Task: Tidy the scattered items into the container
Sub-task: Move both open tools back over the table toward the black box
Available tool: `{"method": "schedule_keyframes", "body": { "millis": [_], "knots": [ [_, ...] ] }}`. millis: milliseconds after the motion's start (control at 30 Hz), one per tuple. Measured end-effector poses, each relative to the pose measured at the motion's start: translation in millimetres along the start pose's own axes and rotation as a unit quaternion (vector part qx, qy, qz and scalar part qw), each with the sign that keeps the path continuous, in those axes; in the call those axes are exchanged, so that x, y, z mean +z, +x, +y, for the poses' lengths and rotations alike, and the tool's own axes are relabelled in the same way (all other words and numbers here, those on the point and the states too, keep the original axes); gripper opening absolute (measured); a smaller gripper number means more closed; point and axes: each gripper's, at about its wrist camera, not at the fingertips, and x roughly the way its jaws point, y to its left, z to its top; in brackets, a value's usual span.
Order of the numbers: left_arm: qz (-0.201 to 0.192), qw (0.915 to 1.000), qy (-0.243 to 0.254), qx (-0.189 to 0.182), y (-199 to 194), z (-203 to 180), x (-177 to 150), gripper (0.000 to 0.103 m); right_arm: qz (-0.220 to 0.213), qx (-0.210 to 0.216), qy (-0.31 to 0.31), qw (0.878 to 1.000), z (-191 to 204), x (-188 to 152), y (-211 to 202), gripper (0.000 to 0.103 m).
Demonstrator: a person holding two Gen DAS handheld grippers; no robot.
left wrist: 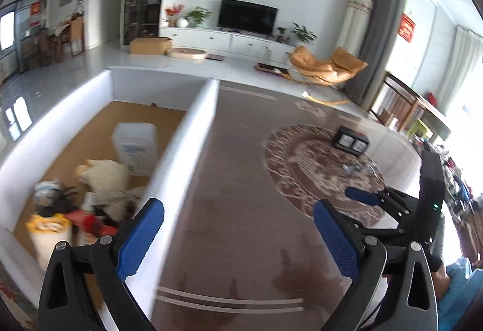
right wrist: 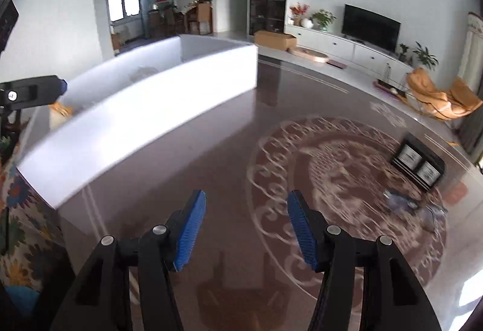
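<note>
L gripper (left wrist: 238, 237) jaws wide apart, nothing btwn the blue pads (left wrist: 140, 240), hanging over the near wall of the white container (left wrist: 181, 155). R gripper (right wrist: 246, 229) jaws part open, also empty, above the dark glossy table (right wrist: 229, 131) w/ its pale scroll pattern. Container sits on the table's left side; brown floor inside, already holding a heap: clear plastic tub (left wrist: 135, 145) toward the back, cream plush thing (left wrist: 105, 174) in the middle, yellow-white bag (left wrist: 49, 232) and red item (left wrist: 87, 220) nearest, others too jumbled to tell. Still out on the table, well apart from the container: black box w/ two white labels (right wrist: 419, 166), and just beside it some crumpled clear plastic (right wrist: 404, 201), blurred.
</note>
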Motion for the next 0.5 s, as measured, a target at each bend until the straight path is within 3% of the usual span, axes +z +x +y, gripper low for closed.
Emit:
{"method": "schedule_keyframes", "body": {
  "millis": [133, 233, 333, 500],
  "knots": [
    [0.076, 0.9947, 0.055, -0.042, 77.7, -74.7, -37.2, 0.101, 0.041, -0.077, 0.056, 0.995, -82.7, -64.8, -16.8, 0.058],
    [0.111, 0.9878, 0.103, -0.034, 124.5, -116.4, -53.9, 0.101, 0.059, -0.103, 0.117, 0.986, -131.7, -97.0, -28.1, 0.058],
    [0.110, 0.9841, 0.138, -0.019, 151.1, -144.4, -55.9, 0.101, 0.051, -0.092, 0.179, 0.978, -162.7, -111.7, -41.0, 0.064],
    [0.103, 0.9802, 0.168, -0.019, 166.8, -165.6, -45.2, 0.102, 0.057, -0.103, 0.185, 0.976, -173.1, -108.5, -44.3, 0.067]
  ]
}}
